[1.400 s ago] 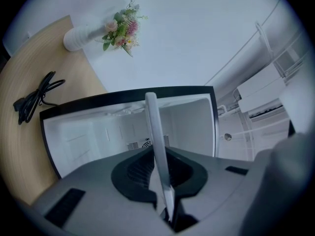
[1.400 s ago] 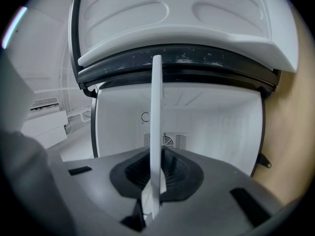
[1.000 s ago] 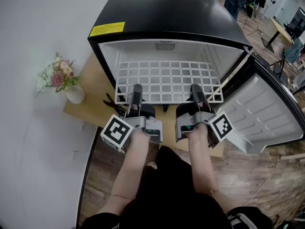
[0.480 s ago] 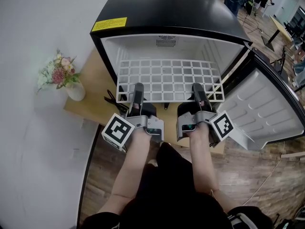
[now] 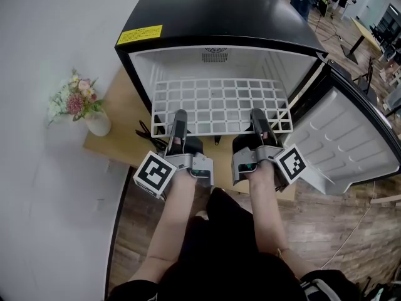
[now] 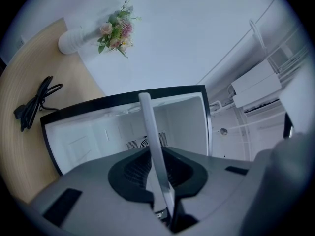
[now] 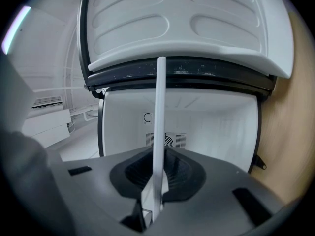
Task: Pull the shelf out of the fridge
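As was shown along their own jaws, the left tool (image 5: 178, 121) and the right tool (image 5: 257, 120) were each closed narrowly on the thin white front rim of the wire shelf (image 5: 219, 99), 1 toward each side. The shelf was seen lying flat in the open fridge (image 5: 219, 17), its front rim at the mouth or just past it. An uneven pull by the 2 tools was judged likely to skew the shelf and jam it against the side walls. The thin rim could also be lost from the pads. The open door (image 5: 351, 149) stood close by.
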The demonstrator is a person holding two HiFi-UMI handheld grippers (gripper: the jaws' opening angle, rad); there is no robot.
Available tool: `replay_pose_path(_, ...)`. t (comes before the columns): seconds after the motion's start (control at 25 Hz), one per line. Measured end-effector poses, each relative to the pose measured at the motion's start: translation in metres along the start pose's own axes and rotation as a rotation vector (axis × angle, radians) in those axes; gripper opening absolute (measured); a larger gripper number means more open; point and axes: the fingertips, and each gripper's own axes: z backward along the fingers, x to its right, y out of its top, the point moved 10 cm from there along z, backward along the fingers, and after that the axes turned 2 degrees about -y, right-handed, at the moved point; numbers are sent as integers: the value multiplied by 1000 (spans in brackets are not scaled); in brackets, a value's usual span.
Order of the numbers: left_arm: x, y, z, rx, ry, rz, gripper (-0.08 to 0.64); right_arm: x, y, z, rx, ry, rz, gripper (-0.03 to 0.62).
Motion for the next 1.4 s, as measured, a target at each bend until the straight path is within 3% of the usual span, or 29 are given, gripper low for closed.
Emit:
replay_pose_path(0.2,4,-2,4,-14,-17,-20,56,-2,5,9,-3,15,24,18)
replay_pose_path(0.32,6,-3,4,-29,-35,-34,99,-3,6,11,-10,34,38,75)
replay_pose_path(0.52,8,-5,12,-59,-25,-85,136,-6,3,17,-39,58,50,112)
replay_pose_path(1.12,16,-14,49,-152,-25,-112,172,-4,-4,60,-46,51,77,135)
replay_pose_path(1.4,21,-15,65,-232,-38,-292,175,-3,-7,79,-56,50,171,137)
